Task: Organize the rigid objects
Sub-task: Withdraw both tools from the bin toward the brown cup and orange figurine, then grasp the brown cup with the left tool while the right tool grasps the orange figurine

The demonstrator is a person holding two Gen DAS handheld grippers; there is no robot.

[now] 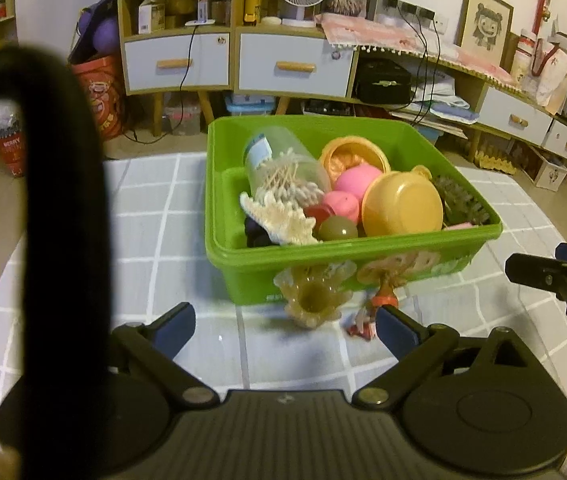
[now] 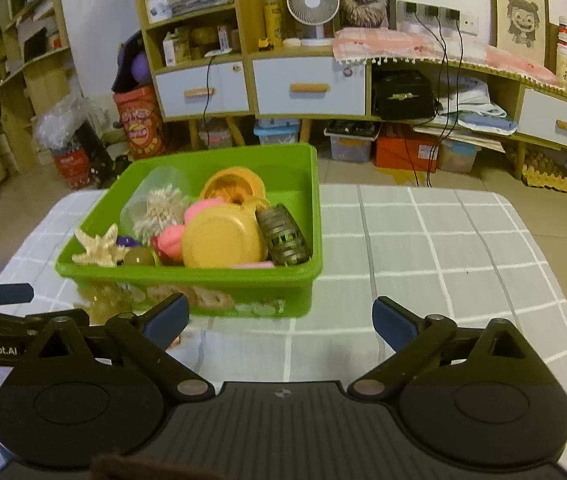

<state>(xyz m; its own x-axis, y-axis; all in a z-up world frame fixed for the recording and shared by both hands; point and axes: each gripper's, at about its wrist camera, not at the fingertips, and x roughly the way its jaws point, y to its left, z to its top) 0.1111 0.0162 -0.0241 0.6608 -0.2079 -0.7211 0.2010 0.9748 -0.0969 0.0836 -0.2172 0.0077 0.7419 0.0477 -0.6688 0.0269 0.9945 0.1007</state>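
Grey-and-white checked cloth covers the surface (image 2: 443, 248), the largest thing in view. On it sits a green plastic bin (image 2: 295, 288), filled with small rigid things: a clear tub of cotton swabs (image 1: 283, 168), an orange bowl (image 1: 403, 204) lying on its side, a pink ball (image 1: 357, 182), a white starfish (image 1: 279, 216) and a dark slatted roller (image 2: 283, 236). Just in front of the bin, on the cloth, lie an amber frilled cup (image 1: 315, 300) and a small red figurine (image 1: 367, 316), both outside the bin. The left tongs (image 1: 285, 322) are spread wide, holding nothing, with the cup and figurine between their blue tips. The right tongs (image 2: 281, 320) are likewise spread and empty, close to the bin's front wall. White lettering on the left tool's arm reads "GenRobot.AI".
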